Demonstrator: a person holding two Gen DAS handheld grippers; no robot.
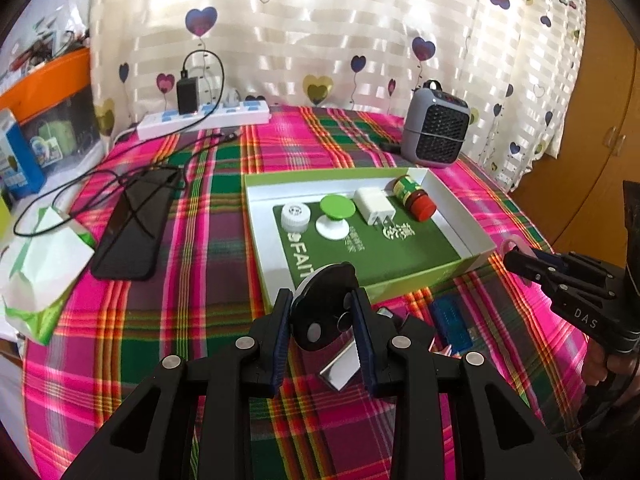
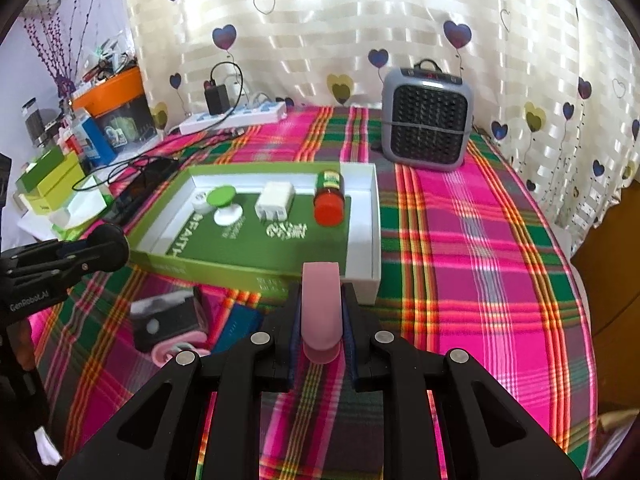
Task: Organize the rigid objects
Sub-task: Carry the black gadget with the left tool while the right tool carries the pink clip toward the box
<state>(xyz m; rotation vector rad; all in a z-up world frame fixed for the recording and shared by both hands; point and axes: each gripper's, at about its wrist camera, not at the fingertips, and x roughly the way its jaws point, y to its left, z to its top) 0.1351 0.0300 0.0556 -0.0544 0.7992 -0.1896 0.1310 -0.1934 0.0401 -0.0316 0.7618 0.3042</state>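
Observation:
A green-and-white box lid (image 1: 452, 204) (image 2: 362, 216) lies on the plaid table. In it are a white cap (image 1: 295, 216), a green-and-white knob (image 1: 336, 210) (image 2: 221, 200), a white charger plug (image 1: 374, 205) (image 2: 275, 200) and a red-capped jar (image 1: 414, 198) (image 2: 330, 200). My left gripper (image 1: 323, 312) is shut on a black round disc (image 1: 324, 308), held just before the box's near edge. My right gripper (image 2: 321, 312) is shut on a pink ring-shaped piece (image 2: 321, 304), near the box's near right corner. The right gripper also shows in the left view (image 1: 532, 266).
On the cloth near the grippers lie a silver bar (image 1: 340, 368), a blue block (image 1: 452, 320) (image 2: 236, 328) and a black-and-pink item (image 2: 168, 320). A phone (image 1: 132, 228) with cables, a power strip (image 1: 204, 118), a grey heater (image 2: 426, 128) and a tissue pack (image 1: 44, 264) surround the box.

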